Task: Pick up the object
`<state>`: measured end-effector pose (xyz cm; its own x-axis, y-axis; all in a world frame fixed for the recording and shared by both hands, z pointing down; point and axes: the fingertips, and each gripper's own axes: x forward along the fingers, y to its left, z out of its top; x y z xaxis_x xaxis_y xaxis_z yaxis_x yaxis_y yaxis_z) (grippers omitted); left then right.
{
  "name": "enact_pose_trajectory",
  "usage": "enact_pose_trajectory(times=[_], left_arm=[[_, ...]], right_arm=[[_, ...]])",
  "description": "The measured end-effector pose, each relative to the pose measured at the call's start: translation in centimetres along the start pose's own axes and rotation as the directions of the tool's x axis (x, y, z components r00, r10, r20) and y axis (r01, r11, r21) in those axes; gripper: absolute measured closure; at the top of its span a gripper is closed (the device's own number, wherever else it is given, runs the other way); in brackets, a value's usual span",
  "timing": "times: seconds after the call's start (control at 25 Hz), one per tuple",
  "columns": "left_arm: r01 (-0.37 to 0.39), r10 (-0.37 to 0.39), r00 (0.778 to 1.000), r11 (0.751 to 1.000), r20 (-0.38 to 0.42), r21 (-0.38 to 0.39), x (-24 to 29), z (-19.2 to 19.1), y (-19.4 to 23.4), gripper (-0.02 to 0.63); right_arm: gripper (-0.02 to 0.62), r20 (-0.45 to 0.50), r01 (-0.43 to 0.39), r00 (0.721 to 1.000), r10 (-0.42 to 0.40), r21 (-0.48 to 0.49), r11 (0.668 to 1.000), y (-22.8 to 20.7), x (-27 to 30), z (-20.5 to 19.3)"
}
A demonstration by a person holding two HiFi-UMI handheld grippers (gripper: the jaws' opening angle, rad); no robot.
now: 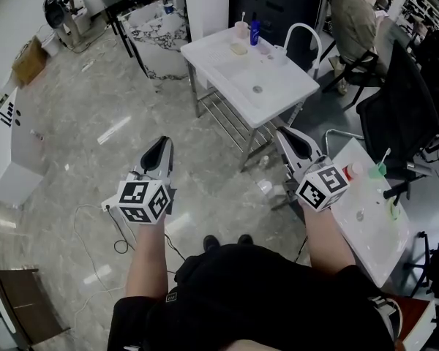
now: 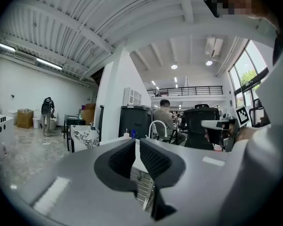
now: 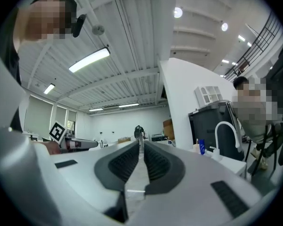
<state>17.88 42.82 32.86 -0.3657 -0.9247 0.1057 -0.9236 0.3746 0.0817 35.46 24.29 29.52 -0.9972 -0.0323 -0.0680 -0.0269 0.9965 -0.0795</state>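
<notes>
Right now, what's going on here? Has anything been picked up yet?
Nothing has been picked up yet. A person stands holding the left gripper and the right gripper out roughly level over the floor. Both are shut, with nothing between the jaws. The white sink table stands ahead of them, with a blue bottle and a cup at its far edge. Neither gripper touches anything.

A person (image 1: 355,20) sits beside the white sink table (image 1: 293,86).
</notes>
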Motion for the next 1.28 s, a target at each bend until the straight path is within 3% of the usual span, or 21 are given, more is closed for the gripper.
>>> enact_pose_trajectory(times=[0.08,0.24,0.4,0.64,0.84,1.28], left_arm=[[0.002,-0.002,1.000,1.000,-0.001,-0.002,-0.1,-0.2,0.2,0.588],[0.007,-0.007,1.000,1.000,-0.008,-0.011,-0.6,-0.5,1.0,0.514],[0.003,-0.003,1.000,1.000,-0.005,-0.014,-1.7,-0.7,3.0,0.491],[0.005,-0.006,1.000,1.000,-0.012,-0.024,-3.7,-1.4,6.6,0.468],[0.006,-0.008,0.999,0.999,-0.039,-0.048,-4.5,-2.7,9.0,0.405],[0.009,-0.012,0.998,0.999,-0.067,-0.052,-2.0,-3.0,11.0,0.335]], right_arm=[[0.581,-0.009,-0.007,1.000,0.007,0.003,1.000,0.2,0.1,-0.3],[0.578,-0.026,-0.013,1.000,0.013,-0.004,1.000,1.2,0.8,-0.8],[0.481,-0.037,0.005,0.999,-0.005,-0.005,1.000,2.2,2.6,-1.6],[0.446,-0.046,0.030,0.998,-0.031,-0.017,0.999,4.6,5.0,-2.3],[0.394,-0.076,0.045,0.996,-0.046,-0.019,0.999,6.0,6.5,-3.6],[0.345,-0.096,0.060,0.994,-0.059,0.005,0.998,4.5,8.4,-5.0]])
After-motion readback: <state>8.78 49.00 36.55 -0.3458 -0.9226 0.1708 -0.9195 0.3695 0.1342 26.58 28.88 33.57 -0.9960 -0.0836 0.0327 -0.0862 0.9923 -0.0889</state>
